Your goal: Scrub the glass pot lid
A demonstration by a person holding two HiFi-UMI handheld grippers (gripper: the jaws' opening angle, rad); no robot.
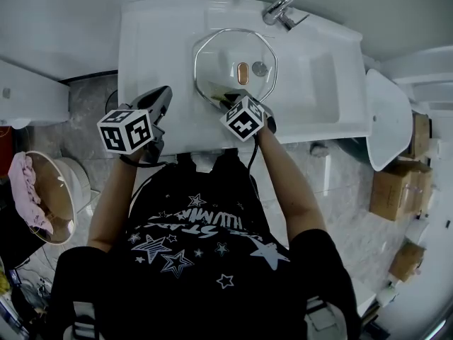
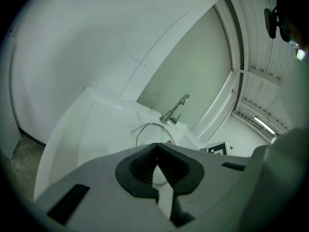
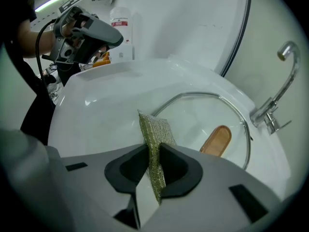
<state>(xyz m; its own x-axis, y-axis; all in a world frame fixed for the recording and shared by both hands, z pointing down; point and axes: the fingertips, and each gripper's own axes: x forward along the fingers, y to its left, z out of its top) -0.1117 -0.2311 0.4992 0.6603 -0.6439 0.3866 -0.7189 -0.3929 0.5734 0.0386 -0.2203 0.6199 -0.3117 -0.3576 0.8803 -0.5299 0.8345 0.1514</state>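
You are gripping the scouring pad [image 3: 153, 129] edge-on in the right gripper [image 3: 153, 151], its jaws clamping the pad between them. The left gripper [image 2: 157, 149] is closed with nothing between its jaws.

The glass pot lid [image 1: 219, 62] is lying flat in the sink [image 1: 156, 41], directly in front of the faucet [image 1: 283, 6] and on your side of it. Its wooden handle [image 3: 216, 140] is facing up, with its long axis running roughly from you toward the faucet's wall.

The pad is sitting at the lid's rim on the side farthest from the faucet, so the glass is lying ahead of the pad, toward the faucet. Whether the pad is touching the glass is unclear. The right gripper is the nearer one. The left is hovering off to the side, farther from the faucet and clear of the lid.

Counting: one lid, one pad, one faucet, two grippers.
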